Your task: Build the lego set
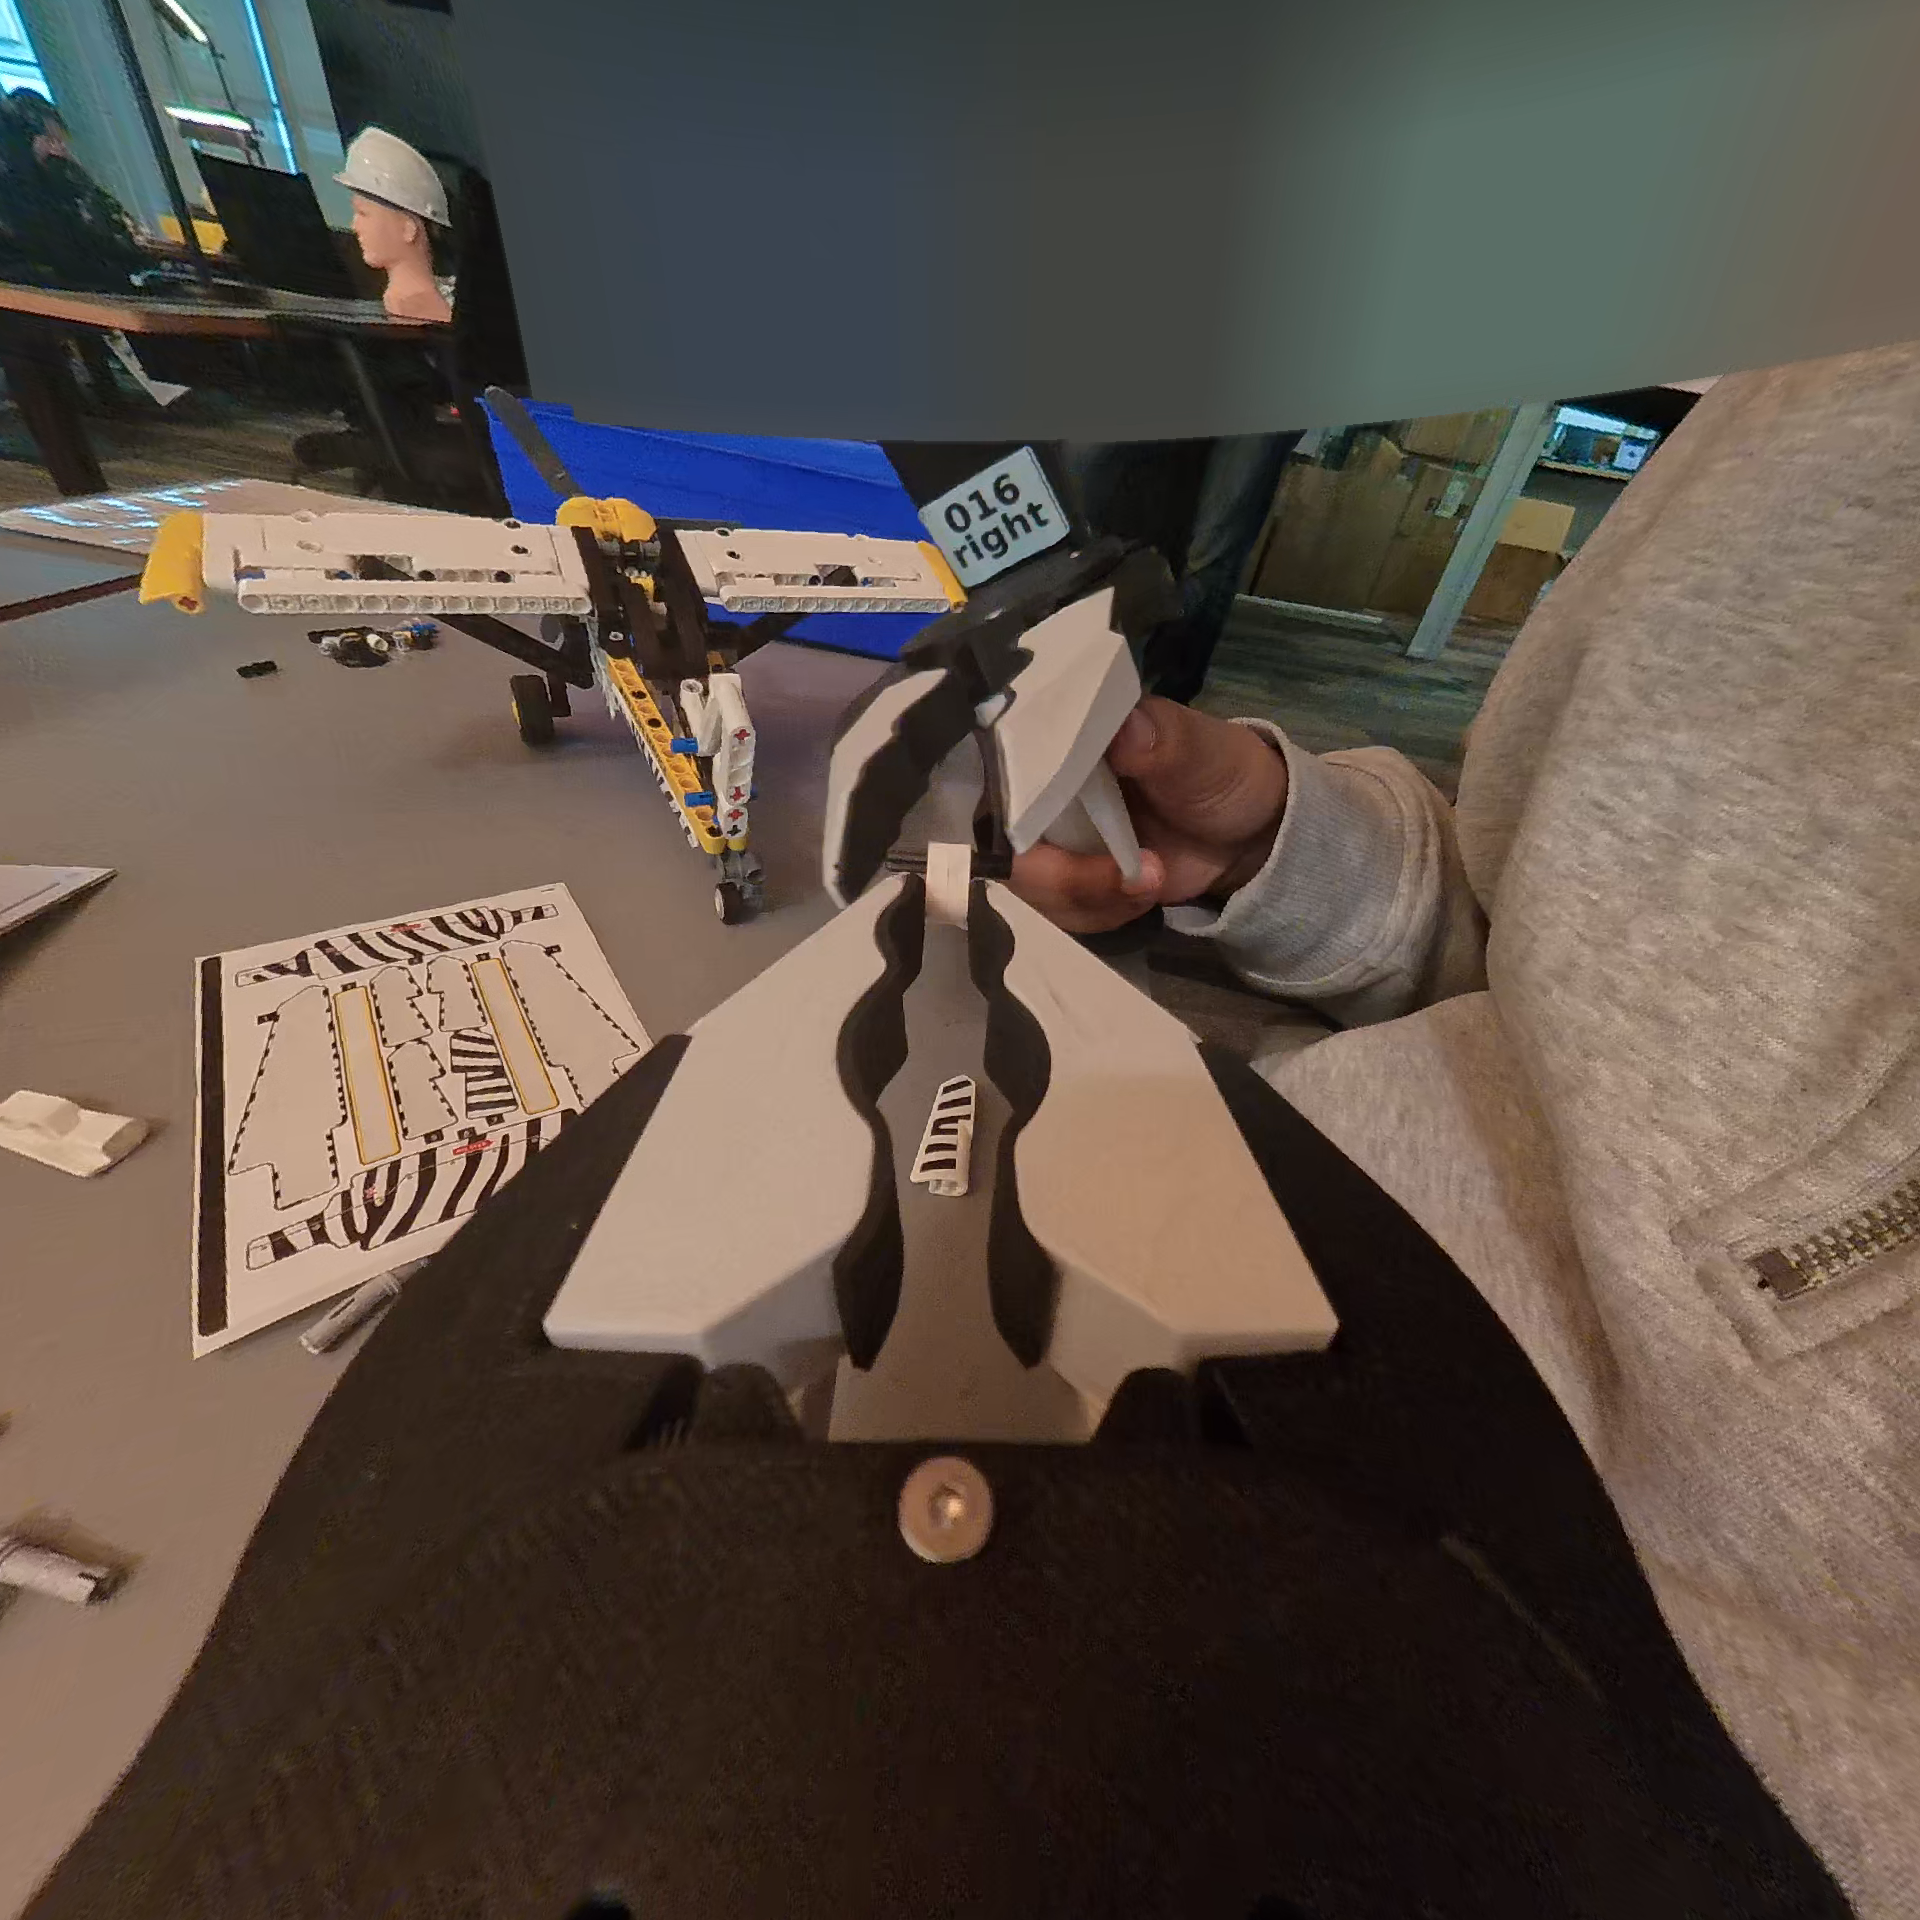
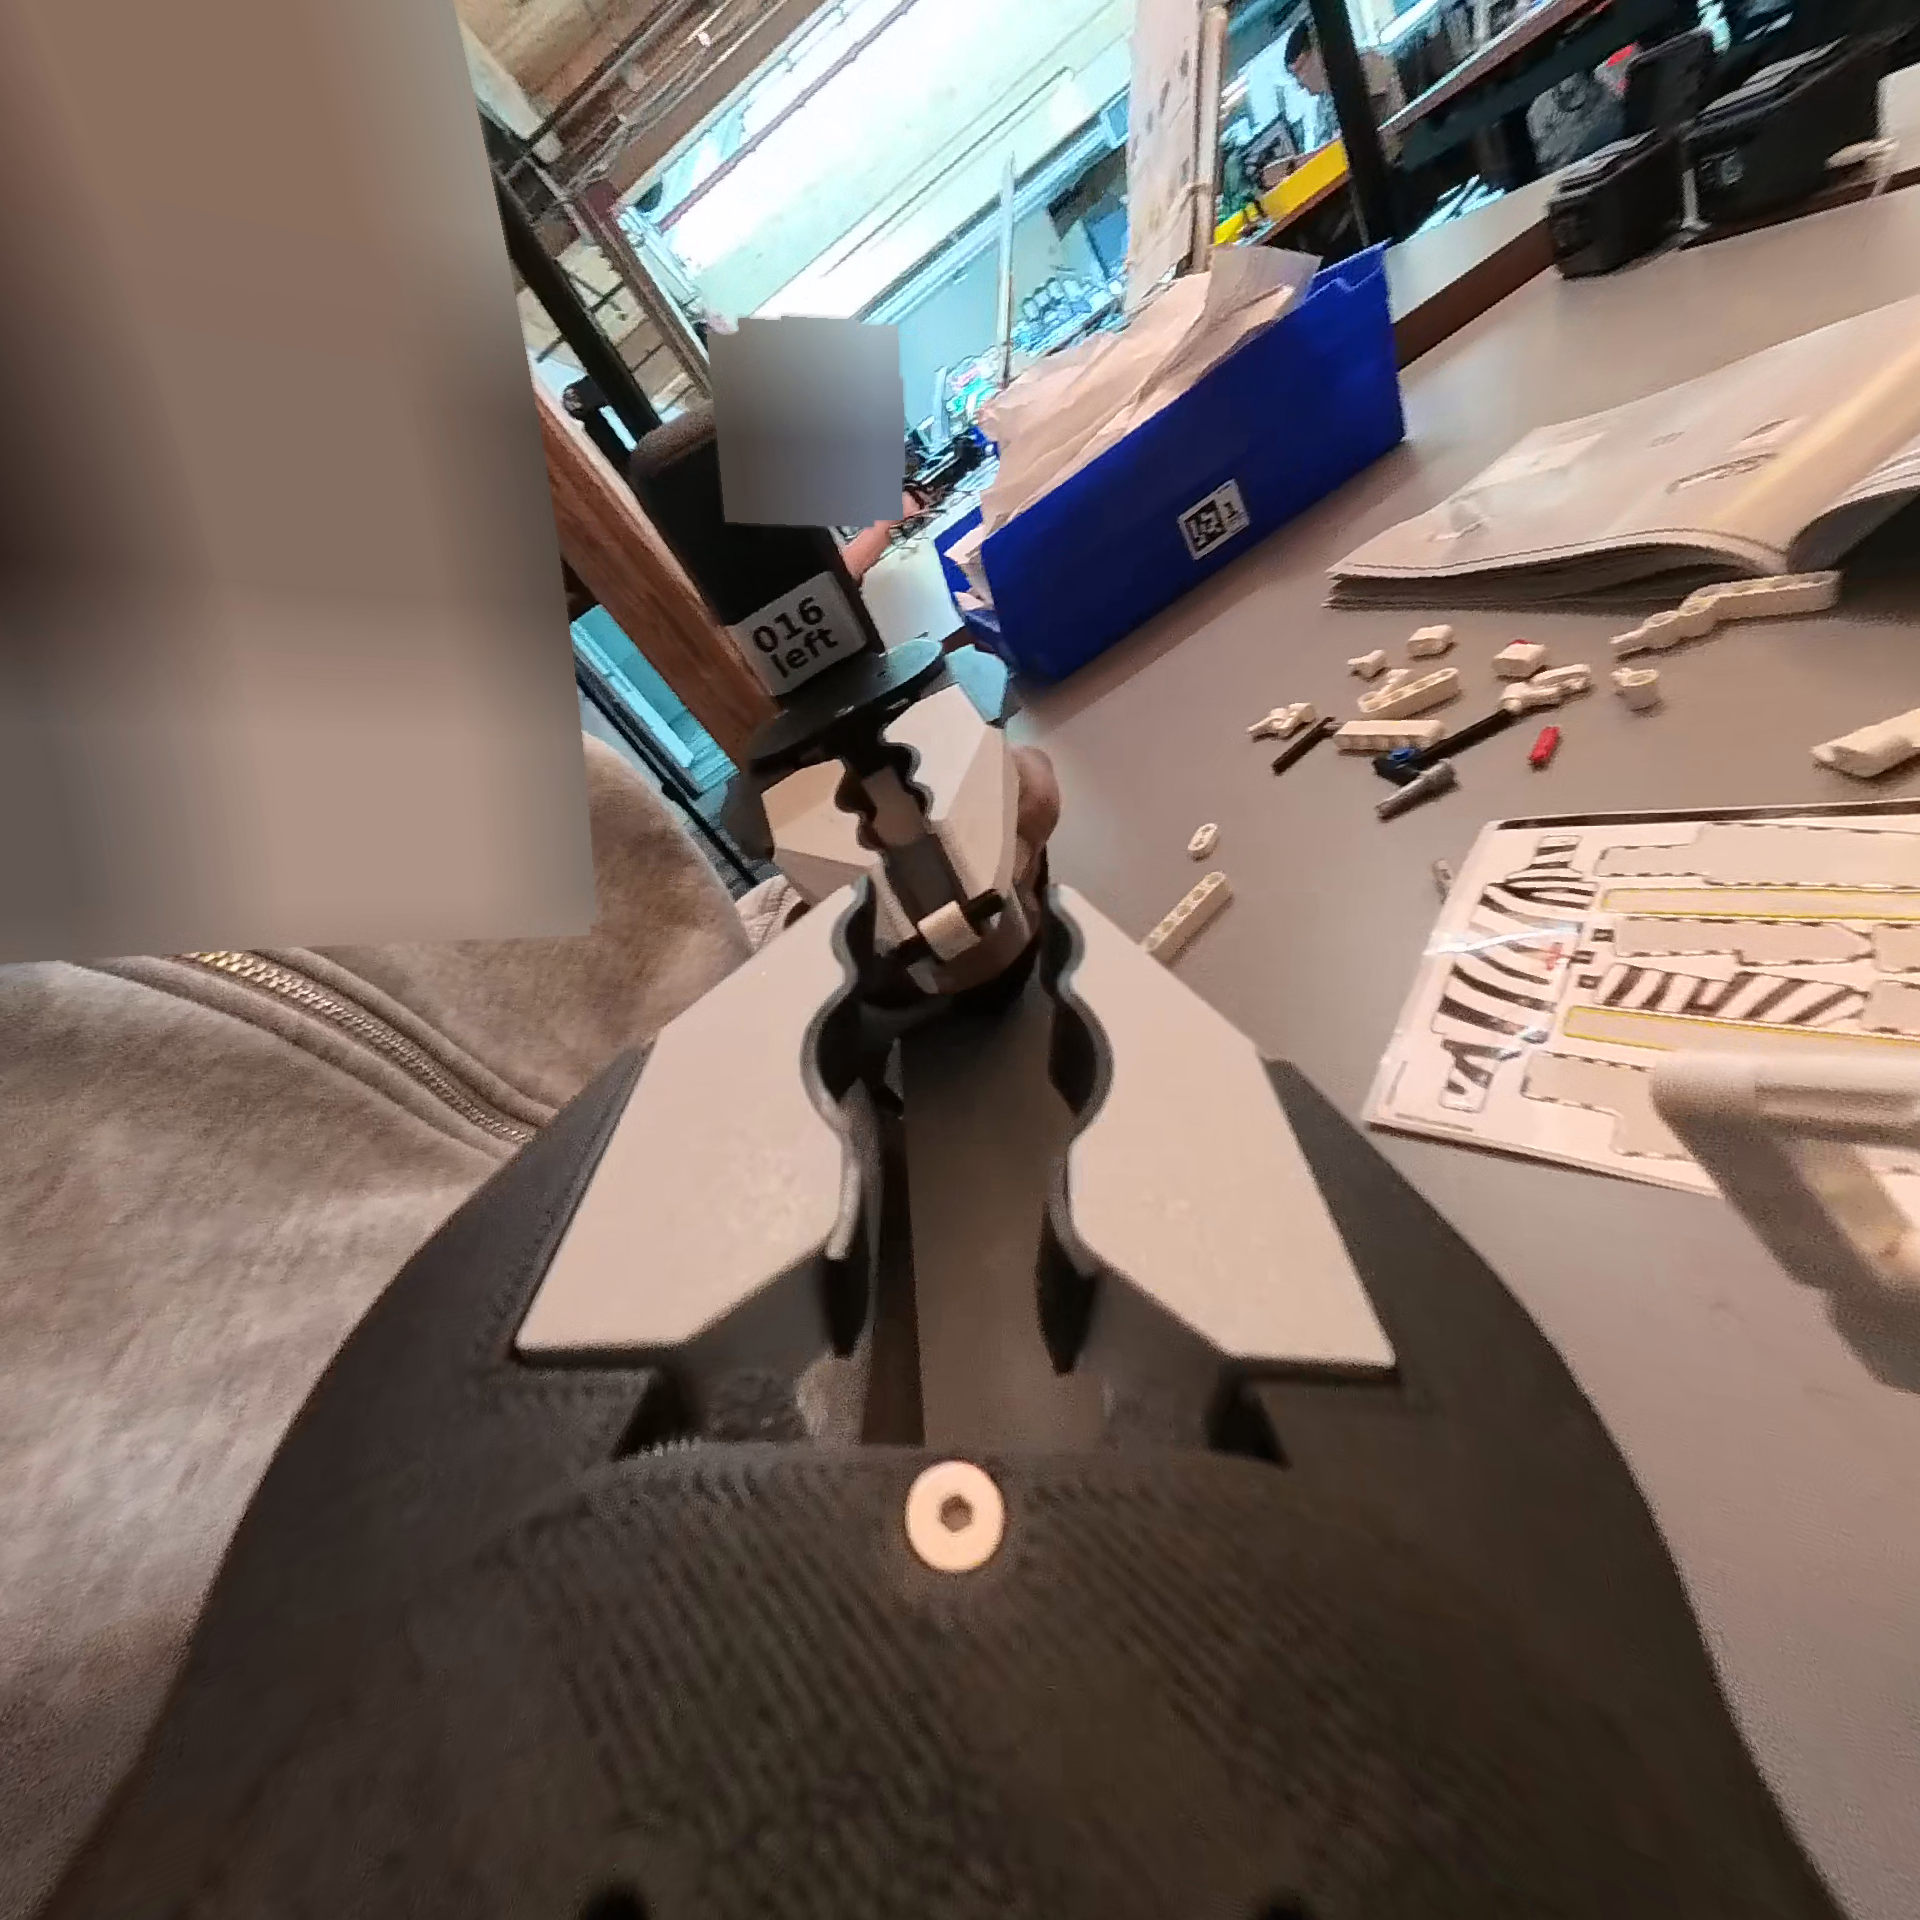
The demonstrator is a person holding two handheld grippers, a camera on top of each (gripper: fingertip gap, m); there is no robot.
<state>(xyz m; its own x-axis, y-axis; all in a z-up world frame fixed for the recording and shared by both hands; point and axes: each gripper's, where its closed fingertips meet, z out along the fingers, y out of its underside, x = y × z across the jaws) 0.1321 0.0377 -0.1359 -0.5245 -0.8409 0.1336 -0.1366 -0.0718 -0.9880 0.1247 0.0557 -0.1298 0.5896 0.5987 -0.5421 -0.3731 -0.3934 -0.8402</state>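
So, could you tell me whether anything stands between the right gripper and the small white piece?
Nothing visible does. The left gripper pinches the white piece on its black axle in mid-air, and the open right gripper faces it directly.

Plane model (image 1: 582, 613) stands on table (image 1: 208, 790), sticker sheet (image 1: 405, 1101) before it.

The left hand-held gripper (image 1: 948, 896) and the right hand-held gripper (image 1: 914, 868) meet tip to tip above the surface, each with jaws closed nearly together. A bare hand (image 1: 1174, 821) in a grey sleeve grips the right one's handle.
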